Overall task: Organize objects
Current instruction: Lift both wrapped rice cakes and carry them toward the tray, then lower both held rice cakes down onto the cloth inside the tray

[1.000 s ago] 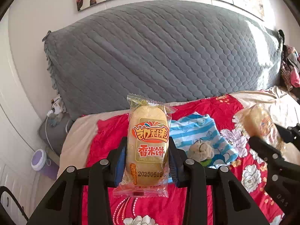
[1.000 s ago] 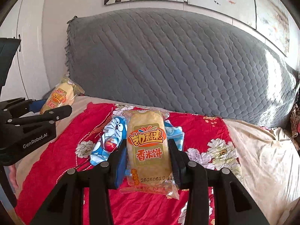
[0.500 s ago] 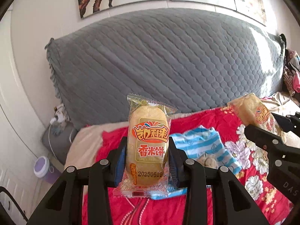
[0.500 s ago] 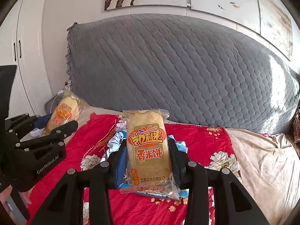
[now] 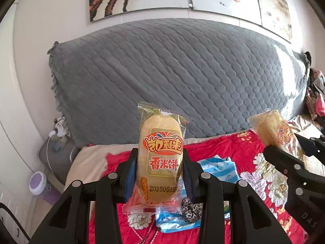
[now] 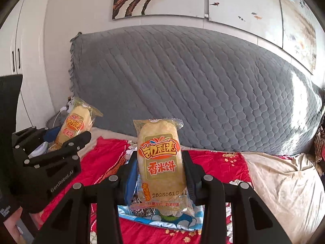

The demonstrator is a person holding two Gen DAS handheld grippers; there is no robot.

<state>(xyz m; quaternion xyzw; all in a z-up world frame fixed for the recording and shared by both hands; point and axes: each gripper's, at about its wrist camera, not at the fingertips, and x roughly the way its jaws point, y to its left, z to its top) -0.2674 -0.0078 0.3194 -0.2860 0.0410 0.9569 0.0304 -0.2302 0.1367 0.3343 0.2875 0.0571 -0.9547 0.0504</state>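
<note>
My left gripper [image 5: 159, 162] is shut on a yellow rice-cake snack pack [image 5: 160, 154] with an orange label, held upright above the bed. My right gripper [image 6: 160, 166] is shut on a second, identical snack pack [image 6: 160, 162], also upright. Each gripper shows in the other's view: the right one with its pack [image 5: 278, 134] at the right edge, the left one with its pack [image 6: 74, 126] at the left. A blue-and-white striped cartoon cloth [image 5: 219, 166] lies on the red floral sheet below both grippers; it also shows in the right wrist view [image 6: 162, 221].
A large grey quilted headboard cushion [image 5: 172, 77] stands behind the bed. The red floral sheet [image 5: 229, 144] covers a beige bedspread [image 6: 284, 183]. A grey bedside stand with a charger [image 5: 54, 152] and a purple-lidded container [image 5: 37, 183] sit at the left. Clothes [image 5: 314, 105] pile at the right.
Both grippers have risen and tilted upward with their packs. The bed has dropped lower in both views and more of the wall pictures shows. The grip on each pack is unchanged.
</note>
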